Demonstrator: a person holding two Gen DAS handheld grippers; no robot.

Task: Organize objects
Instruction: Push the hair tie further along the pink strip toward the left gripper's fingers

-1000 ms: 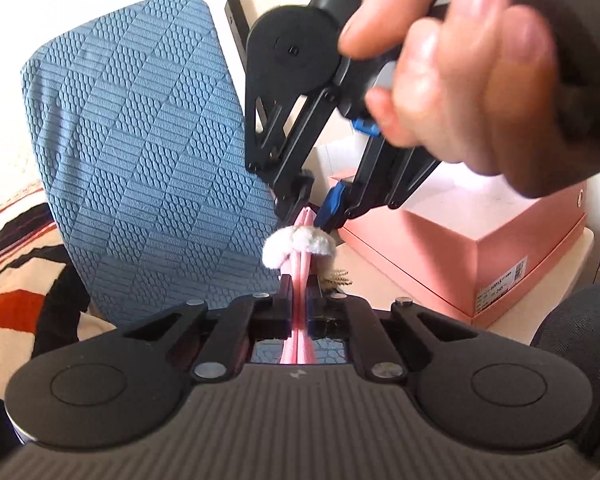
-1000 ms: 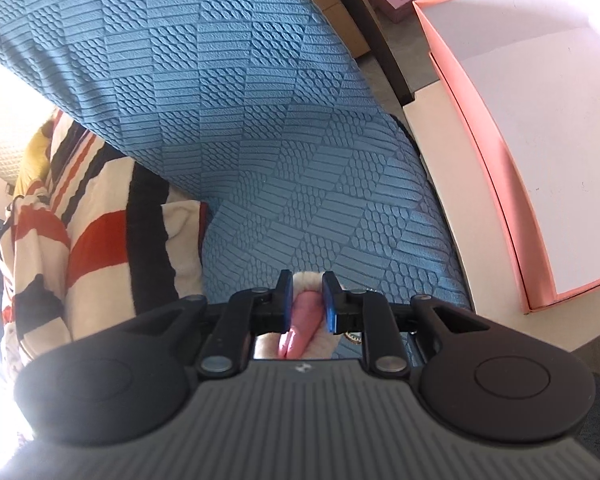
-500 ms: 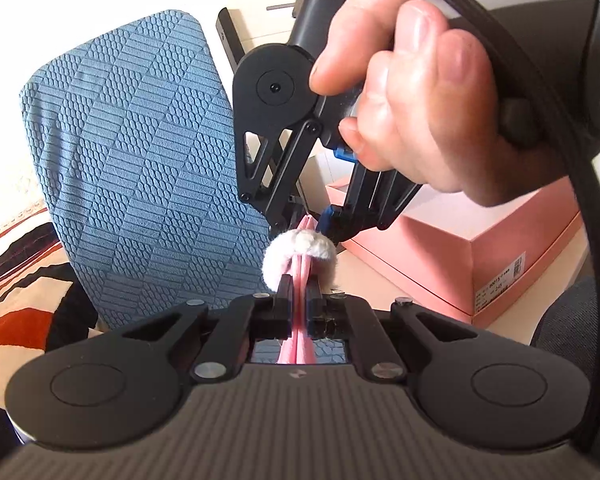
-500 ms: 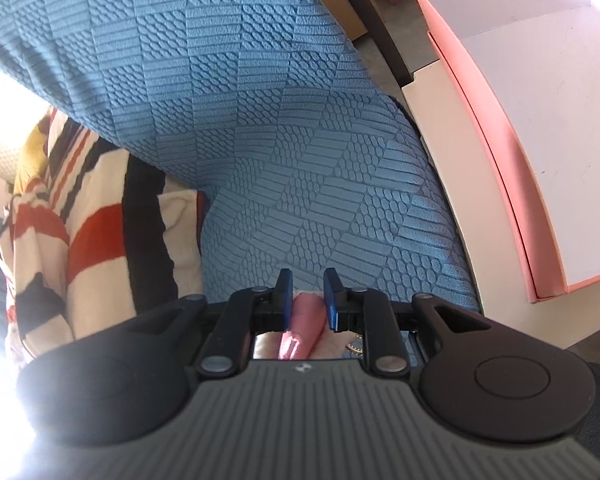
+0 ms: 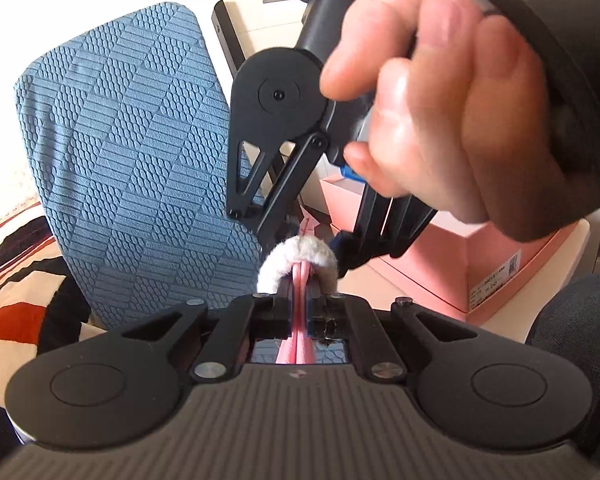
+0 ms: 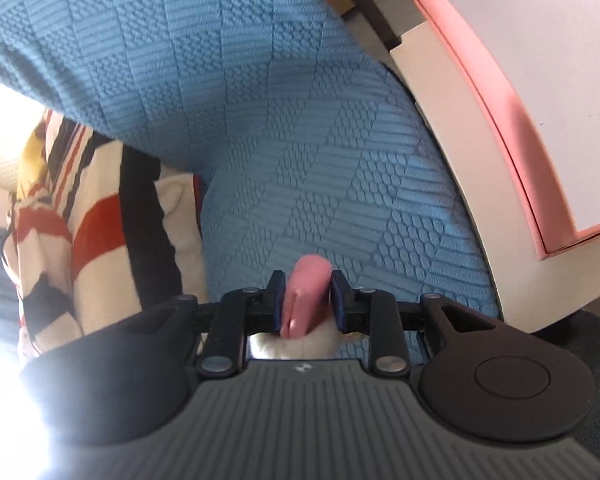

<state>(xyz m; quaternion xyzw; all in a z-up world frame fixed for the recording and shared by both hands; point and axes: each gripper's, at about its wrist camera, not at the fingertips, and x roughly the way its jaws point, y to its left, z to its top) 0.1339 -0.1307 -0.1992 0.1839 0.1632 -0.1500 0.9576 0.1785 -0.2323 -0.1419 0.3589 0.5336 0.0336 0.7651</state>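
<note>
Left gripper (image 5: 299, 294) clenched on a pink fabric piece (image 5: 298, 344) with a white fluffy trim (image 5: 296, 254), held in the air in front of a blue textured chair (image 5: 132, 168). Right gripper (image 6: 305, 294) brackets the same pink fabric (image 6: 304, 300); its jaws stand slightly apart and contact is unclear, so cannot tell if it grips.

Handling, judged: light, soft, floppy; no breakage risk, but thin cloth can slip. Best hold is the doubled pink band, not the fluff.

Left view alone shows the right hand (image 5: 440, 120) and the pink box (image 5: 480, 264) side label at 3 o'clock. Right view alone shows the box's bare white interior (image 6: 540, 92) at 2 o'clock and the striped cloth (image 6: 80, 232) at 9 o'clock
</note>
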